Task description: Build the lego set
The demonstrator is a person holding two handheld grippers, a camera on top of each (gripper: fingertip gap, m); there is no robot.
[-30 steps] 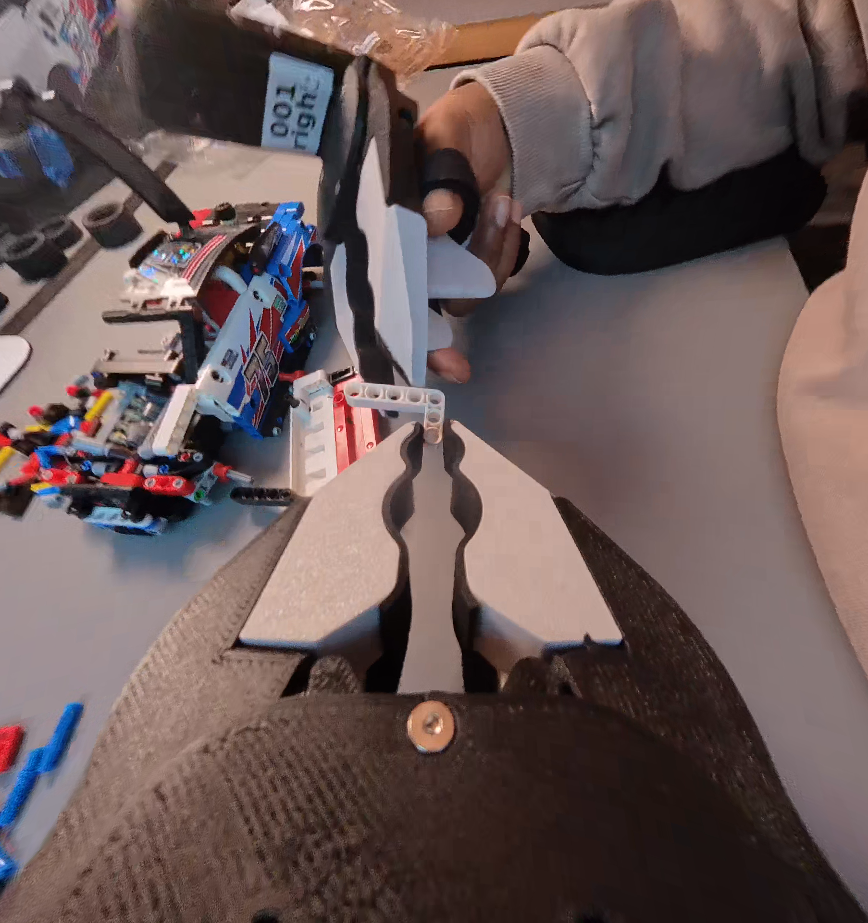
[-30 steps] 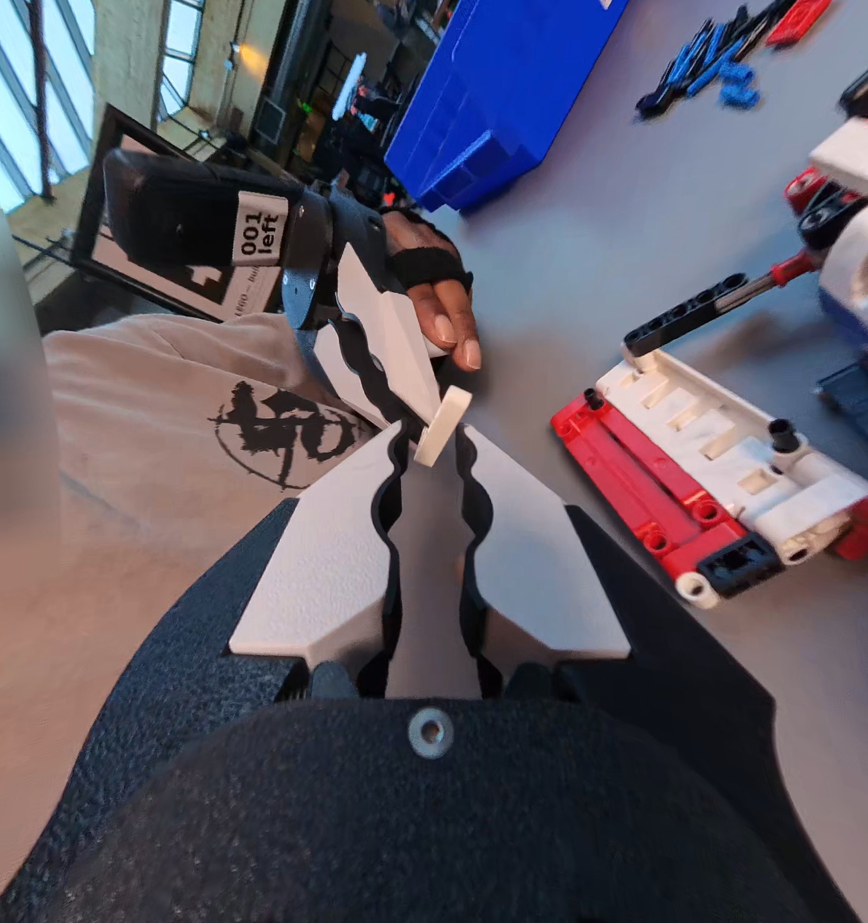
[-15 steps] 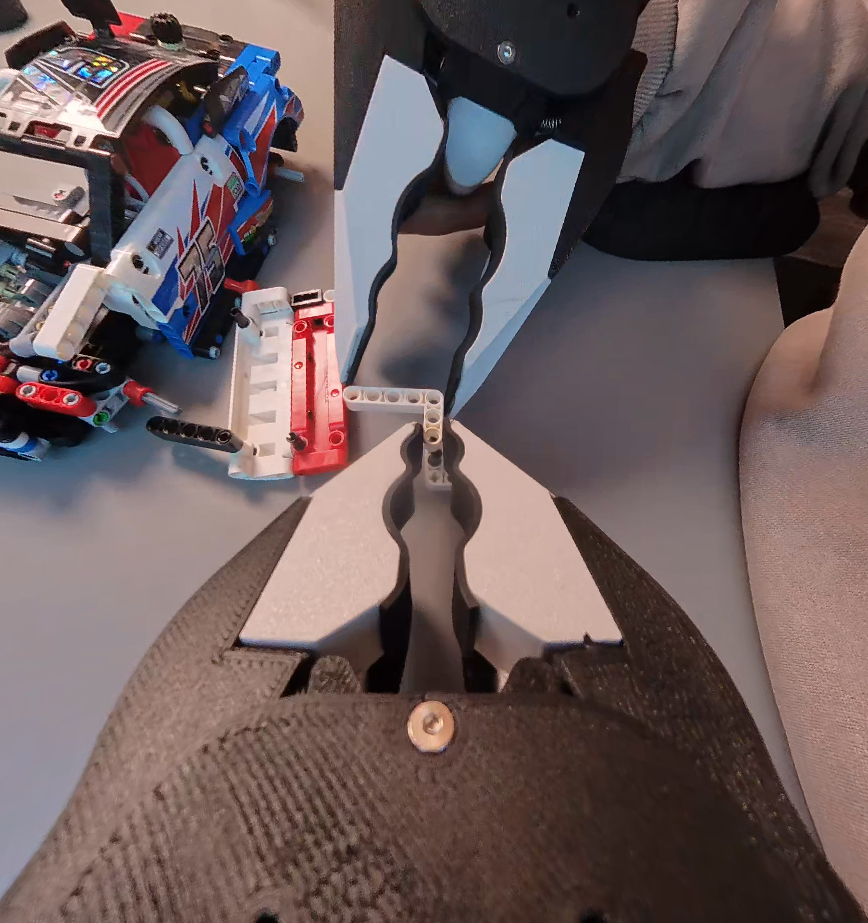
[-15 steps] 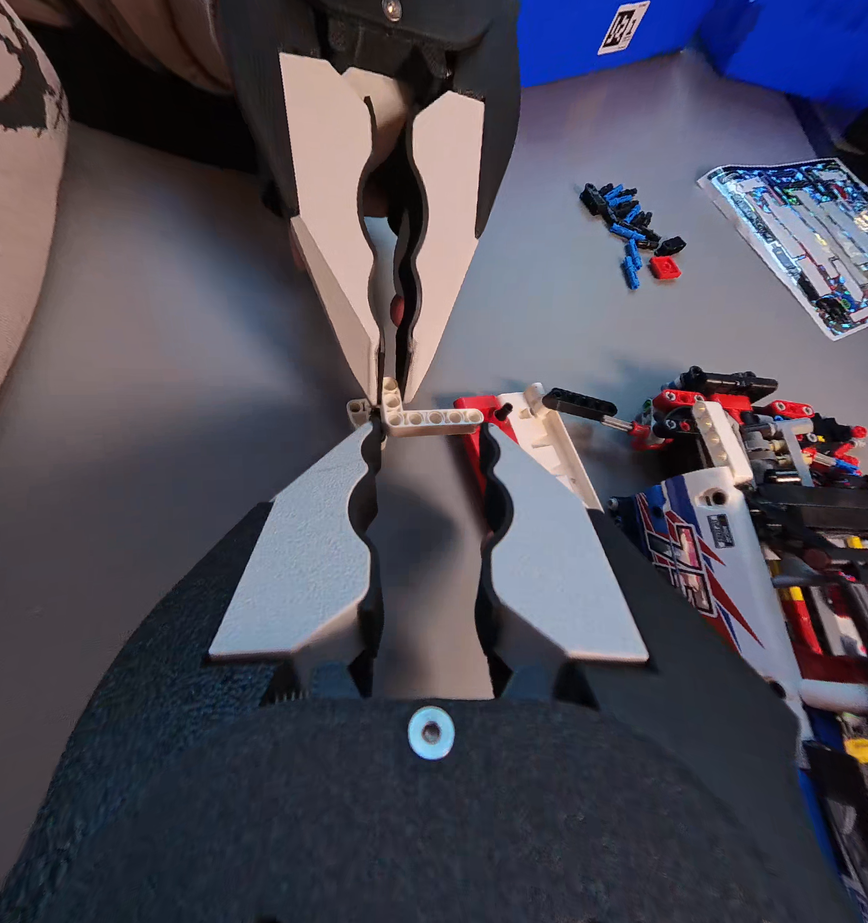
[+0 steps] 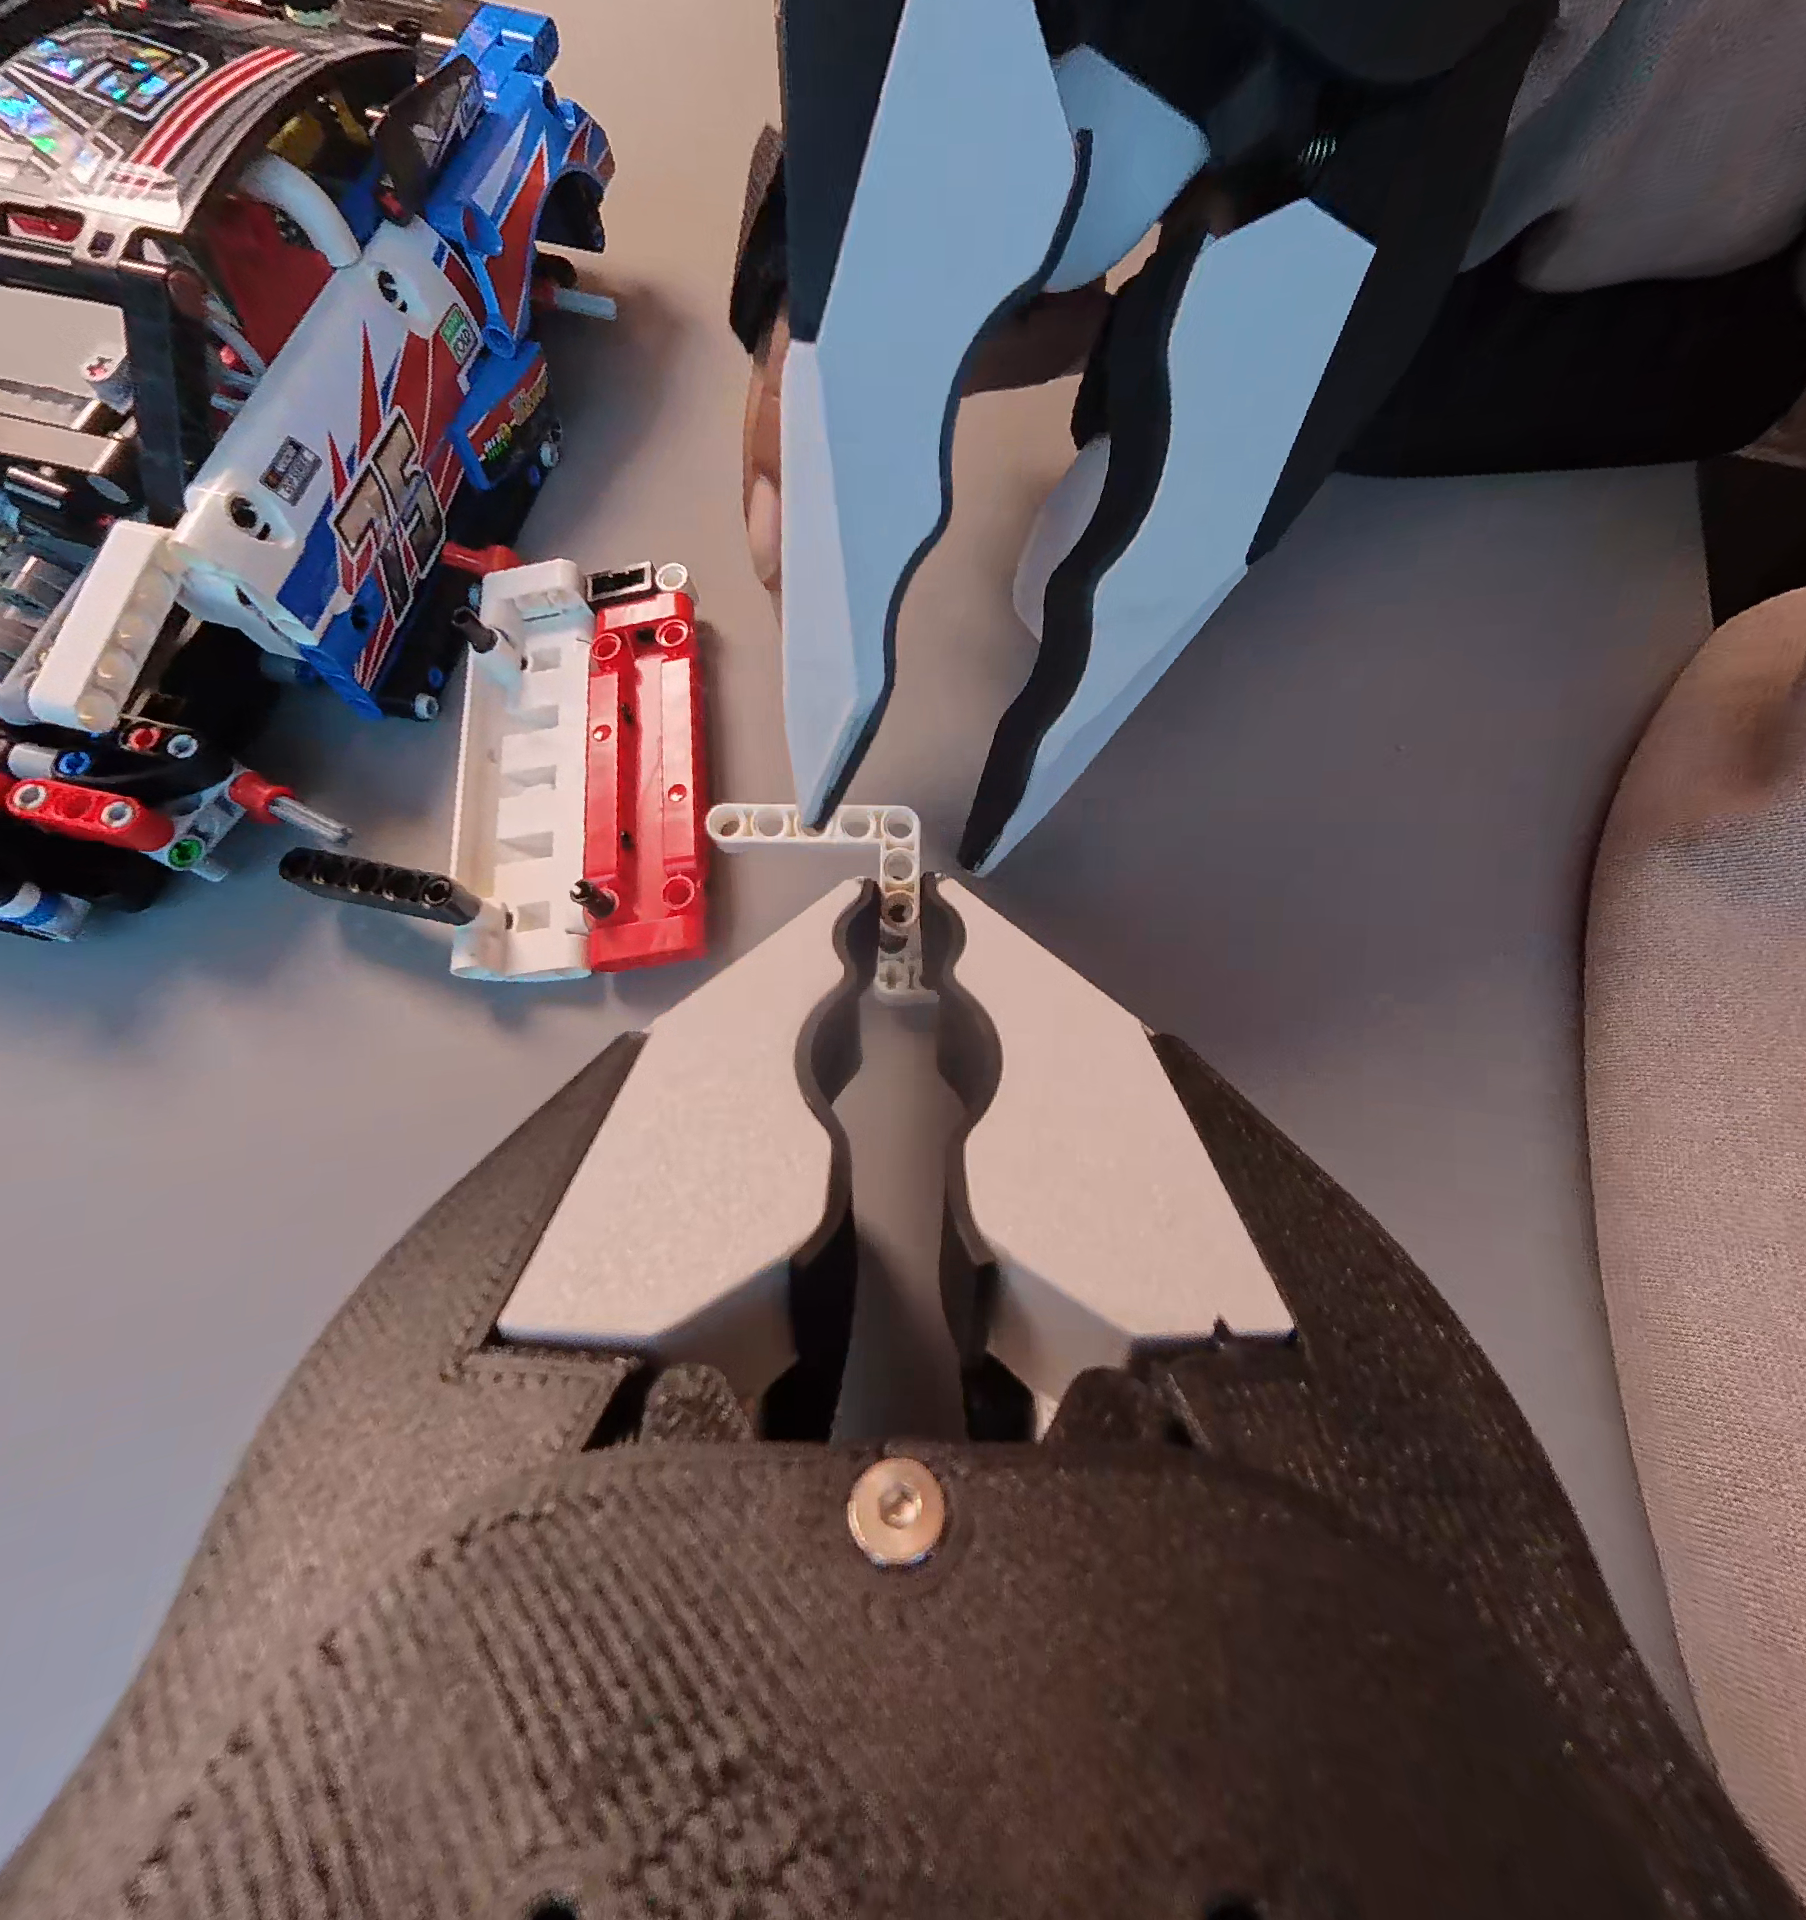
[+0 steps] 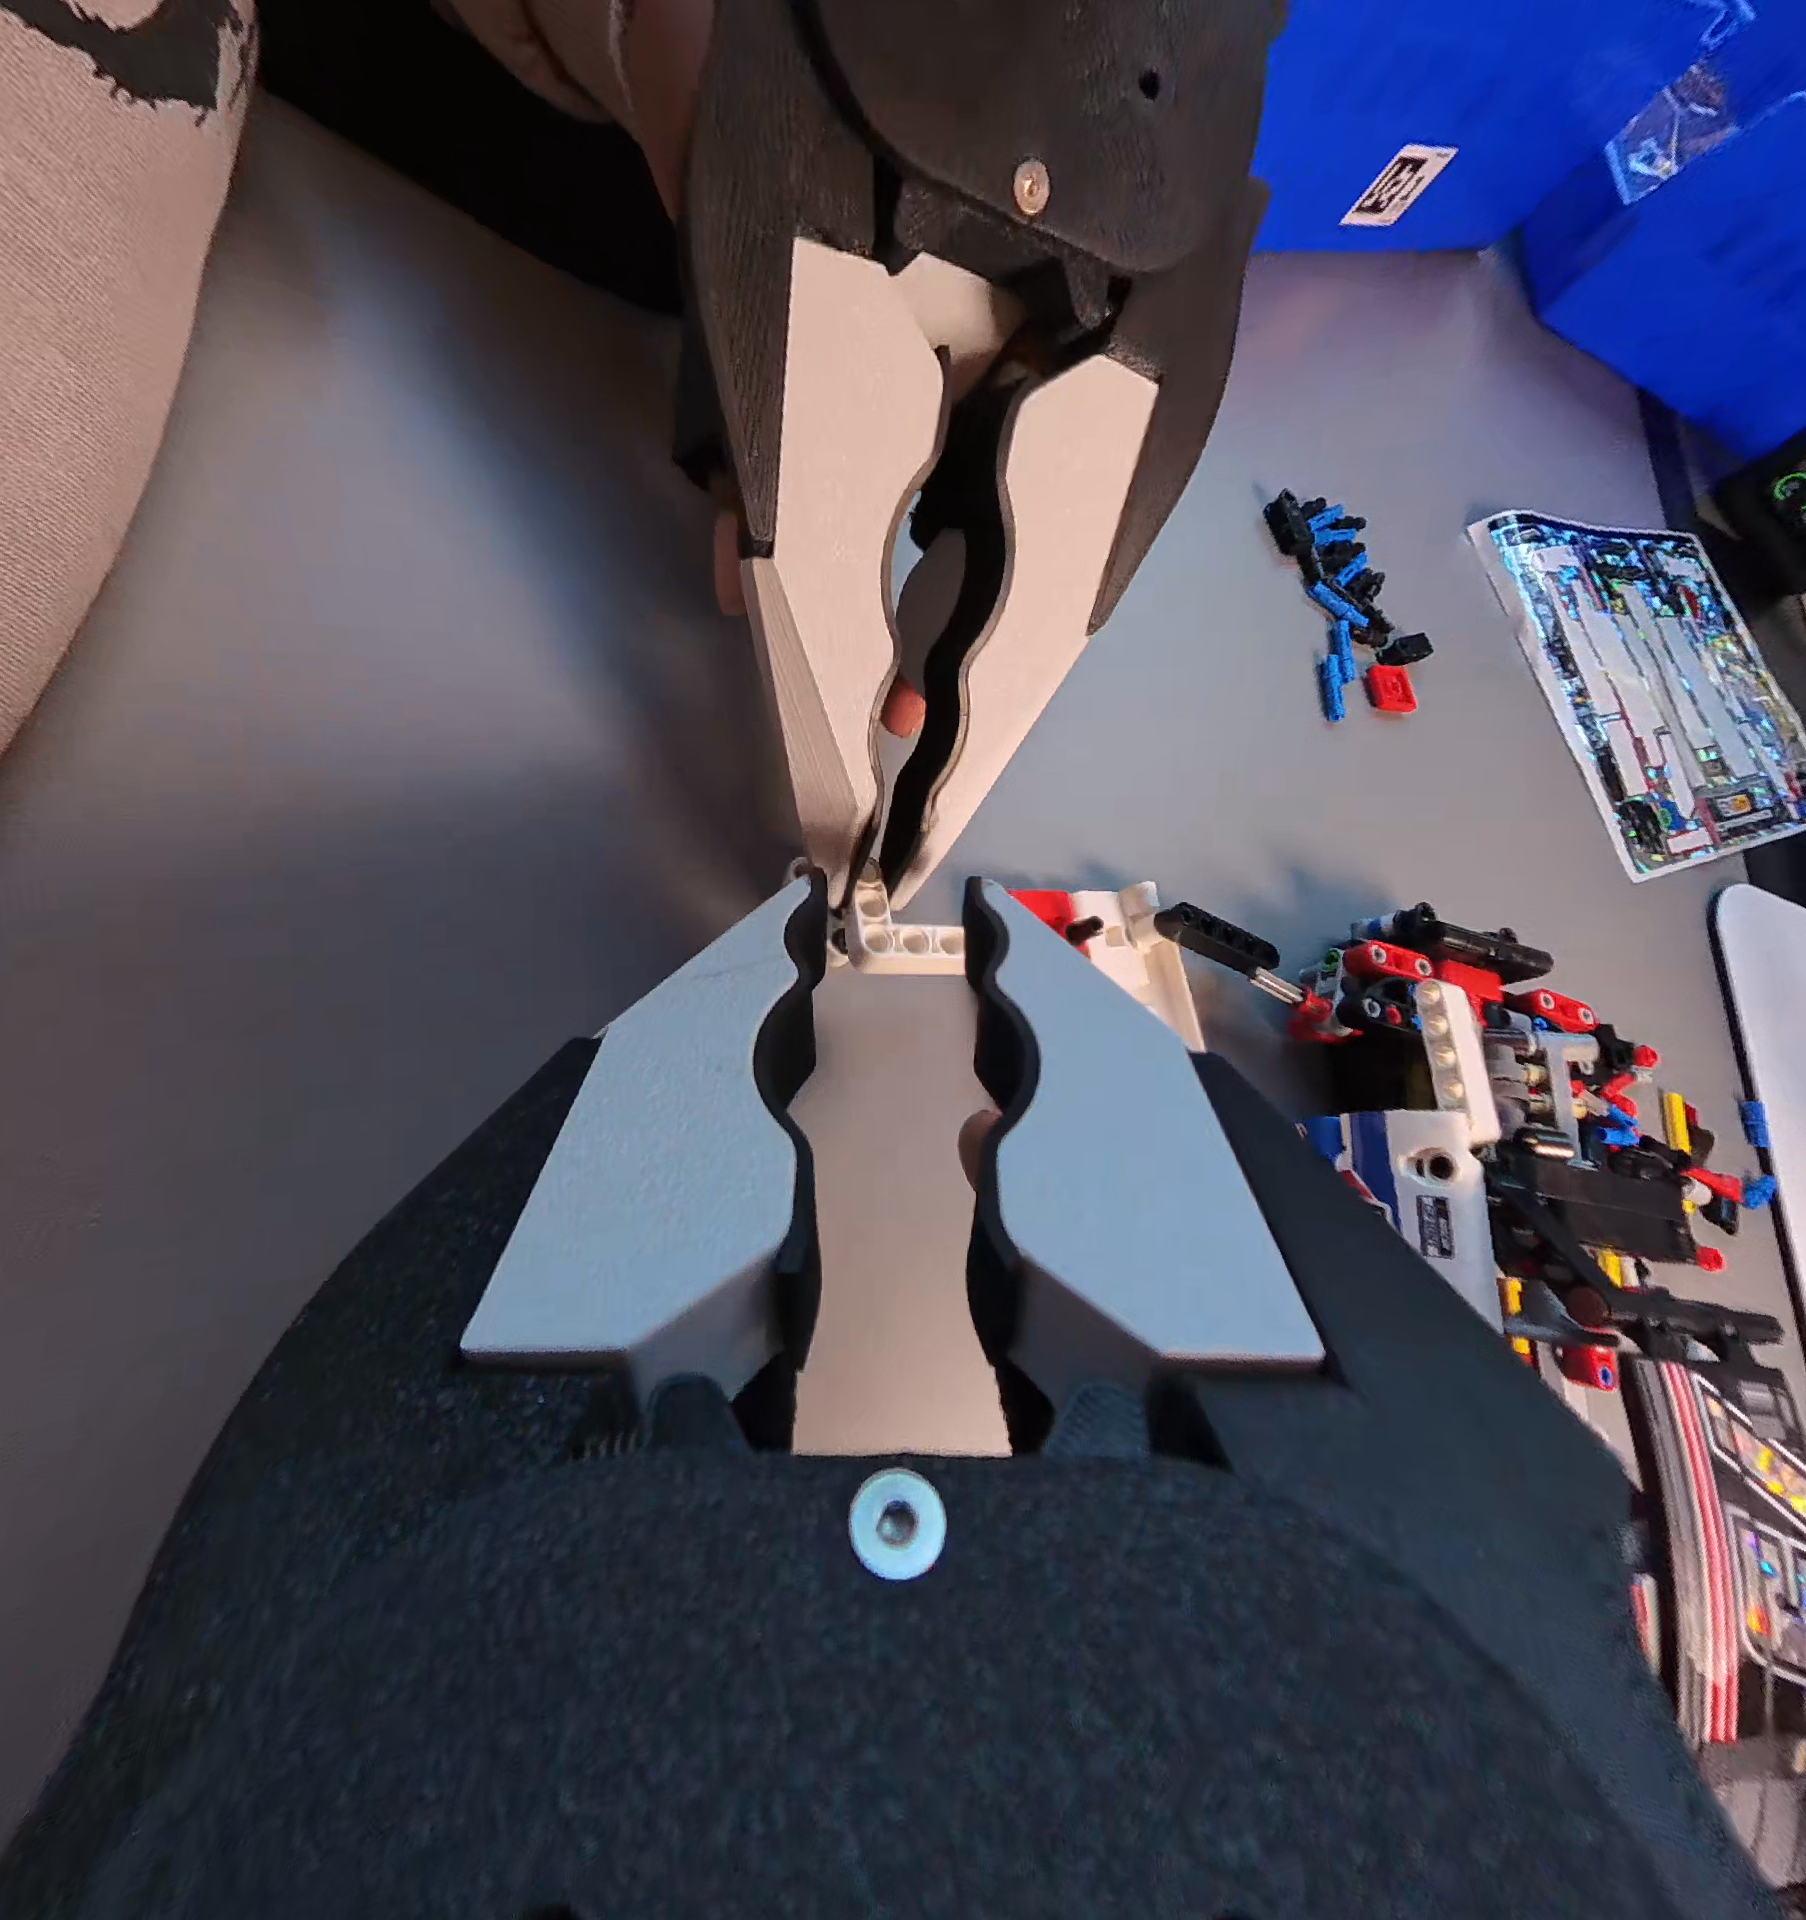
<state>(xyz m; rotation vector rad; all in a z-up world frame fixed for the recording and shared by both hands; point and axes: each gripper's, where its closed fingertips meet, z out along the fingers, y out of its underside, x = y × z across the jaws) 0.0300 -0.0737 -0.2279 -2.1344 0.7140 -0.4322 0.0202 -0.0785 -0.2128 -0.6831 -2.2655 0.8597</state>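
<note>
My left gripper is shut on the short arm of a white L-shaped beam, held just above the grey table. My right gripper faces it from the far side, open, its two tips straddling the beam's corner. In the right wrist view the beam lies between my open right gripper's tips, with the left gripper pinching it from above. A red and white panel assembly lies just left of the beam. The partly built race car stands beyond it.
A black beam sticks out from the panel. A pile of blue and black pins, a sticker sheet and blue bins lie at the far right. The person's sleeve borders the table. My two grippers' fingertips are within a few centimetres of each other.
The right gripper turned to face the left one, opened and closed in on the beam's corner. The left gripper kept hold of the beam.
</note>
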